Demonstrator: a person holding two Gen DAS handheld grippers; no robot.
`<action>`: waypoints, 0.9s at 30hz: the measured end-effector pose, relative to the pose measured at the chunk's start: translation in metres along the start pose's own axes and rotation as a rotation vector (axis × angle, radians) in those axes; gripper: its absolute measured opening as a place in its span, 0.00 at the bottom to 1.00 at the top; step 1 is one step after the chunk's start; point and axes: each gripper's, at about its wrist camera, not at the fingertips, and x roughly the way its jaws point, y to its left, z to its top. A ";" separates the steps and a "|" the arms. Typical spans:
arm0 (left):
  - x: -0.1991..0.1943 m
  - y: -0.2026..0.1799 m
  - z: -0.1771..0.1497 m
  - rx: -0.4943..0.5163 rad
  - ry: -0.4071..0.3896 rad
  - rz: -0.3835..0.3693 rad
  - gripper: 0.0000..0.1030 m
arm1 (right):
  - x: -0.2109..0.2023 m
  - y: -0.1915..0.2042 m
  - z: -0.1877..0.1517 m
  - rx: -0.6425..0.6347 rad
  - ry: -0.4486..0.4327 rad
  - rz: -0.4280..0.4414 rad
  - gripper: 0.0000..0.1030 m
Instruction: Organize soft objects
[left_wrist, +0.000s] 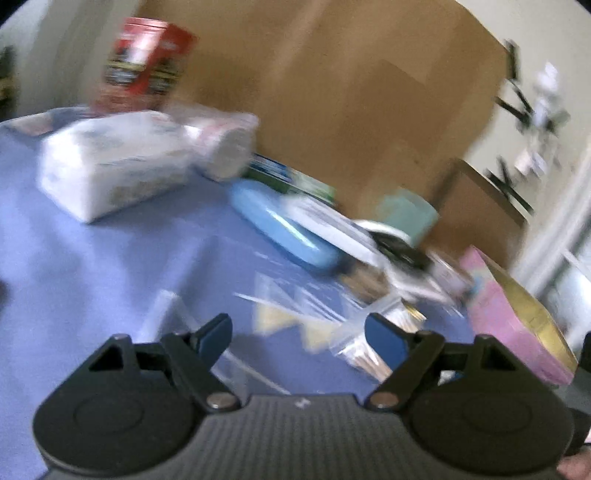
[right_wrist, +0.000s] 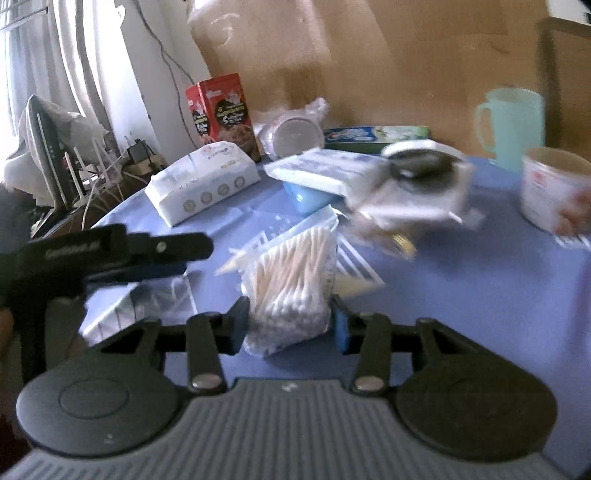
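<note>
Right gripper: clamped on the bag of cotton swabs, its blue pads pressing the bag's lower end from both sides, the bag standing upright over the blue tablecloth.
Left gripper: spread wide with nothing between the pads, hovering over the cloth; in the right wrist view it shows at the left, just beside the swab bag.
Writing on the left gripper: a pale line of lettering runs along its arm, too blurred to read.
White tissue pack: lying flat towards the back left of the table, a row of round emblems along its side, the print too small to make out.
Red box: upright behind the tissue pack, a black label with a bowl of food pictured; the words cannot be read.
Green and blue flat box: lying against the cardboard at the back; lettering illegible.
Mint cup: upright at the back right.
White paper tub: near the cup, red marking on its side, unreadable.
Pink box: at the table's edge in the left wrist view, badly blurred.
</note>
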 end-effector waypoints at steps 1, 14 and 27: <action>0.004 -0.008 -0.002 0.014 0.024 -0.043 0.81 | -0.008 -0.004 -0.004 0.008 -0.004 -0.005 0.46; 0.069 -0.164 -0.051 0.340 0.314 -0.385 0.80 | -0.099 -0.046 -0.066 0.136 -0.146 -0.168 0.47; 0.062 -0.298 -0.033 0.567 0.176 -0.563 0.75 | -0.173 -0.089 -0.066 0.034 -0.493 -0.385 0.45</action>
